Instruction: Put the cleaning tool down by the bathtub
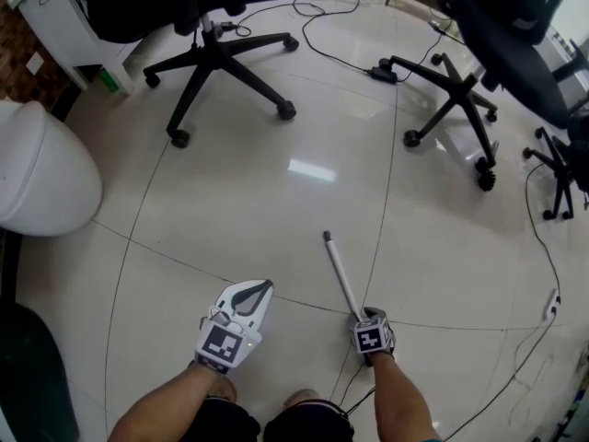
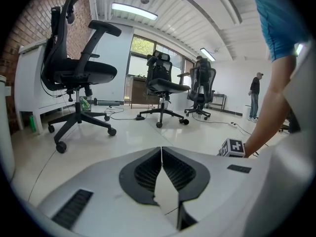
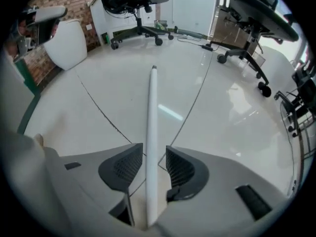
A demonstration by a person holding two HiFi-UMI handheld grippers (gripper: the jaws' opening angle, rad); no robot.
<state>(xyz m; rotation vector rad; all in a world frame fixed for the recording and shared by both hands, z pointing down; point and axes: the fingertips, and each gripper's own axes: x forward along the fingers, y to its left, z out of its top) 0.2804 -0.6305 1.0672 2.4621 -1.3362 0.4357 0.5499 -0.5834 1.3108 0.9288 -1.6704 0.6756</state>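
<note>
The cleaning tool is a thin white rod [image 1: 339, 270] that runs from my right gripper [image 1: 361, 318] away over the tiled floor. In the right gripper view the rod [image 3: 152, 107] lies between the jaws of the right gripper [image 3: 154, 152]. A small gap shows on each side, so the pads do not press on it. The white bathtub [image 1: 41, 173] stands at the far left, well away from the rod, and it shows again as a white rounded bathtub [image 3: 69, 43] at upper left. My left gripper [image 1: 265, 289] hangs shut and empty beside the right one, its tips [image 2: 161, 149] meeting.
Two black office chairs [image 1: 216, 58] [image 1: 460, 90] stand on the far floor, with a third [image 1: 561, 168] at the right edge. Black cables and a power strip [image 1: 384, 74] trail between them. A white cabinet [image 1: 55, 21] stands behind the tub. A person [image 2: 255, 95] stands far off.
</note>
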